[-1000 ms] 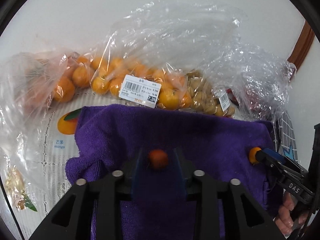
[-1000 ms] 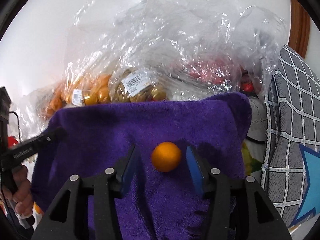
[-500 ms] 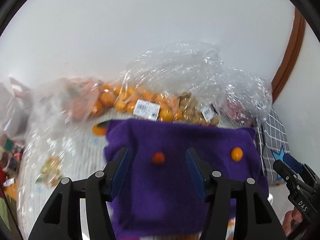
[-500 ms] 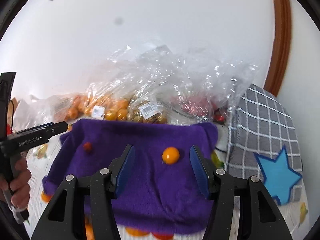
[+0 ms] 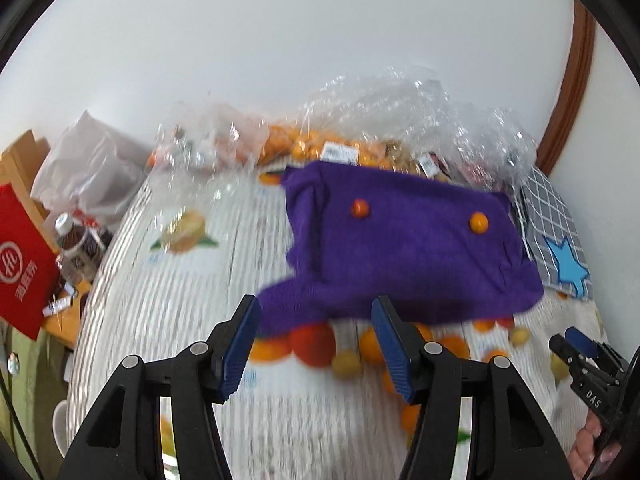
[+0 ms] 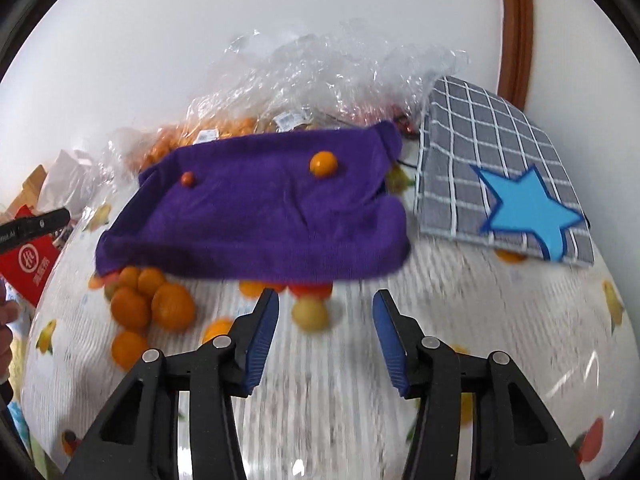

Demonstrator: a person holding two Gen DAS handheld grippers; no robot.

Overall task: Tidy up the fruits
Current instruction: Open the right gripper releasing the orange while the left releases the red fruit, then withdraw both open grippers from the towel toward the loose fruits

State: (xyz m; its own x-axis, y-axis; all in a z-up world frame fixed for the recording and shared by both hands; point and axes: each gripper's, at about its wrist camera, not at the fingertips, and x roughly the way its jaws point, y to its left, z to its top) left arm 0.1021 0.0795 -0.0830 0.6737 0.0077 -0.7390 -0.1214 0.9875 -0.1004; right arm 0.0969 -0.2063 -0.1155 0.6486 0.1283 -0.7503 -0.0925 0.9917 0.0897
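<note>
A purple towel [image 5: 400,248] [image 6: 260,216] lies spread on the table. On it rest a small red-orange fruit [image 5: 360,208] [image 6: 187,178] to the left and a round orange [image 5: 478,222] [image 6: 323,164] to the right. My left gripper [image 5: 315,320] is open and empty, hanging back from the towel's near edge. My right gripper [image 6: 326,308] is also off the towel; its jaws are closing with nothing gripped between them. Each gripper shows at the edge of the other's view, the right gripper [image 5: 576,344] low right and the left gripper [image 6: 36,226] far left.
Clear bags of oranges [image 5: 312,148] [image 6: 224,132] line the wall behind the towel. Loose oranges [image 6: 160,304] and a yellow fruit [image 6: 310,314] lie by its near edge. A grey checked cloth with a blue star [image 6: 500,168] lies right; a red box [image 5: 20,268] and bottle [image 5: 76,240] stand left.
The left gripper opened off the small red-orange fruit. Both grippers drew back and up from the towel, leaving the two fruits lying on it. The right jaws have narrowed slightly.
</note>
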